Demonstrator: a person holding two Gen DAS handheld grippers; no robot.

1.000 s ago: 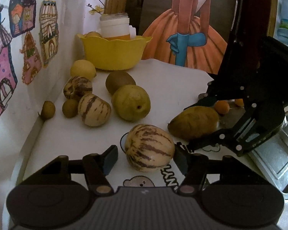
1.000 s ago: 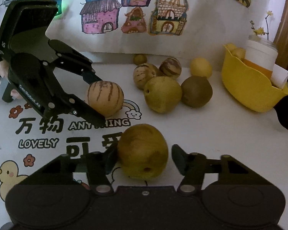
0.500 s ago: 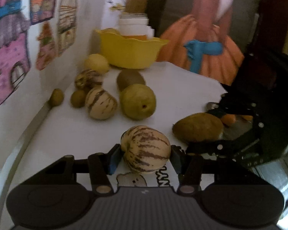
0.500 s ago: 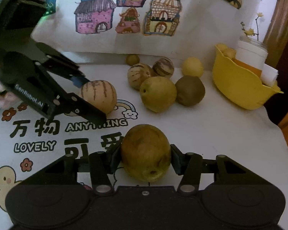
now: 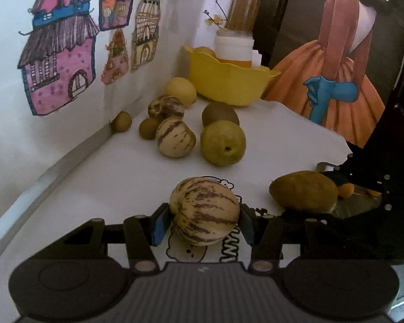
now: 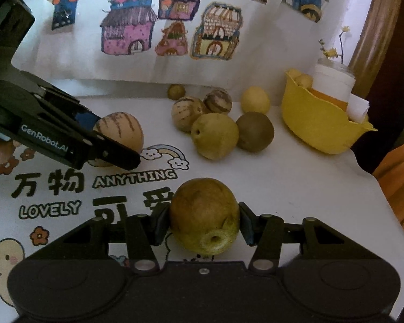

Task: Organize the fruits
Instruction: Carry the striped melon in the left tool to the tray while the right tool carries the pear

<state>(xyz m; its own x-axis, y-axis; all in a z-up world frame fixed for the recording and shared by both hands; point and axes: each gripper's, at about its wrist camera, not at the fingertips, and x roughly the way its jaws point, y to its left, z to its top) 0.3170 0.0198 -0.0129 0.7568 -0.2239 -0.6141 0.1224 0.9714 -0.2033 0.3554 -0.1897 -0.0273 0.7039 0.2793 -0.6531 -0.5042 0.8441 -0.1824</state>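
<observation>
While each gripper clasped a firm, round fruit at its widest girth, left gripper (image 5: 204,219) held the striped melon (image 5: 204,211), right gripper (image 6: 204,222) the brown pear (image 6: 204,215).

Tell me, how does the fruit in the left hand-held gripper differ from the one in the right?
The striped fruit is cream with purple streaks; the brownish-green pear is plain and russeted. The striped fruit is rounder; the pear shows a dimpled end towards the camera. Both are clamped between pads, in the left hand-held gripper and right hand-held gripper.
</observation>
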